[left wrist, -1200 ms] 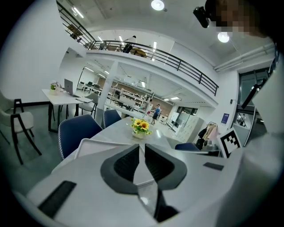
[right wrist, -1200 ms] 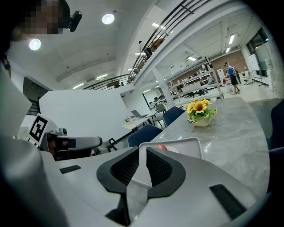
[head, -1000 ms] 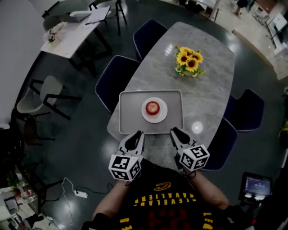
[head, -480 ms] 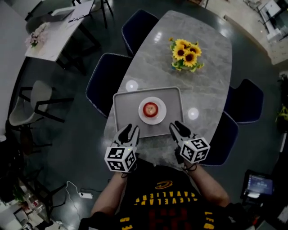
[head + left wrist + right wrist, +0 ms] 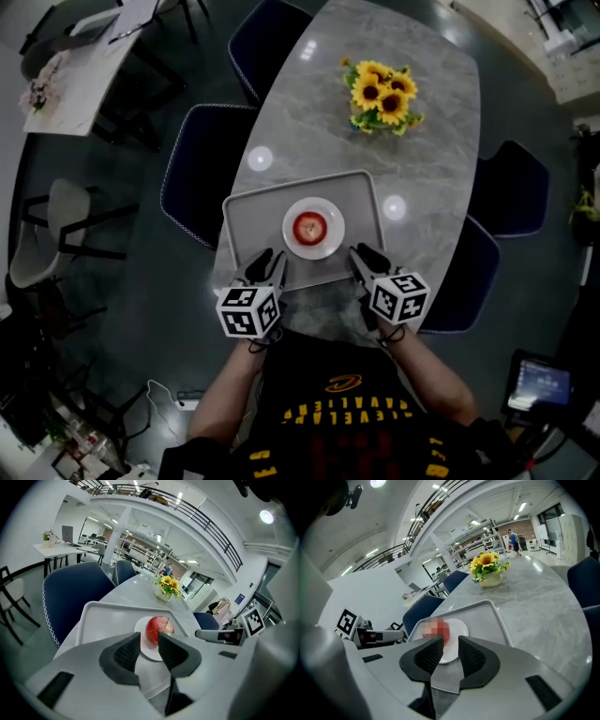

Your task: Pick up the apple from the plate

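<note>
Apple point(image 5: 310, 226) untouched on plate point(image 5: 335, 235), left gripper point(image 5: 267, 264), right gripper point(image 5: 362, 258) now nearer, jaws just opened, empty.

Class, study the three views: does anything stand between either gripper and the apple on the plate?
Nothing visible does. The apple sits on its plate in the tray; the left gripper and right gripper, jaws just opening and empty, are at the tray's near edge, bare tray between.

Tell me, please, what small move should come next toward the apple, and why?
Probably ease the left gripper forward over the tray until its jaws straddle the apple. Its jaws have just been opening, nothing lies between them, and it sits at the tray's near edge, short of the plate, with the apple lined up ahead.
</note>
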